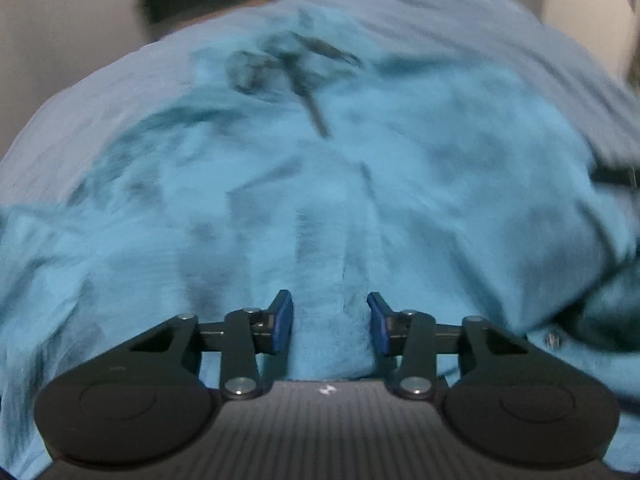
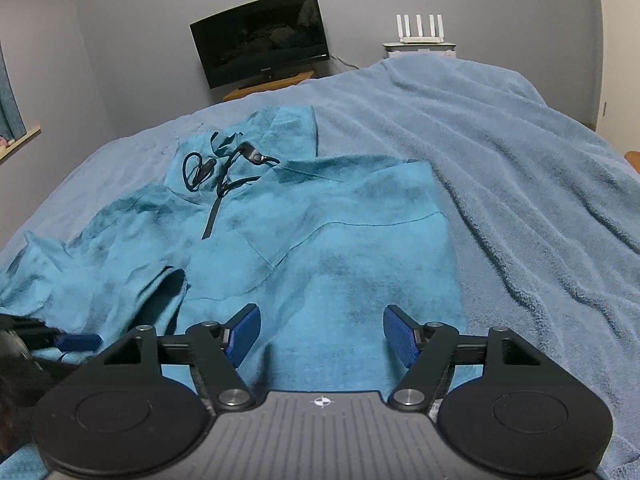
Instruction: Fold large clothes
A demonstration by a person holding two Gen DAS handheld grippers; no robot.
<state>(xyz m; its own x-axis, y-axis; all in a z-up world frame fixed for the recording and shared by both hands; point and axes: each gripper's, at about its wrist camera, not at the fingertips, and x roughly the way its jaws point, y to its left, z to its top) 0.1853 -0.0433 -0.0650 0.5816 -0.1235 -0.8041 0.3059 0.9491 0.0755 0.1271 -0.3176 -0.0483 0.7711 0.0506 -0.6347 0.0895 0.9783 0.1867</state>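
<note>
A large teal hooded top (image 2: 328, 240) lies spread on a bed, hood and dark drawstrings (image 2: 216, 172) at the far end. Its right side is folded in with a straight edge; its left sleeve lies rumpled at the left. My right gripper (image 2: 320, 334) is open and empty just above the near hem. My left gripper (image 1: 330, 322) is open over the cloth (image 1: 320, 200), with a ridge of teal fabric between its blue pads, not pinched. The left wrist view is blurred. The left gripper's blue fingertip (image 2: 78, 342) shows at the left edge of the right wrist view.
The bed is covered by a light blue blanket (image 2: 520, 160). A dark monitor (image 2: 262, 38) on a wooden stand and a white router (image 2: 419, 32) stand by the far wall. A window ledge (image 2: 18, 140) is at the left.
</note>
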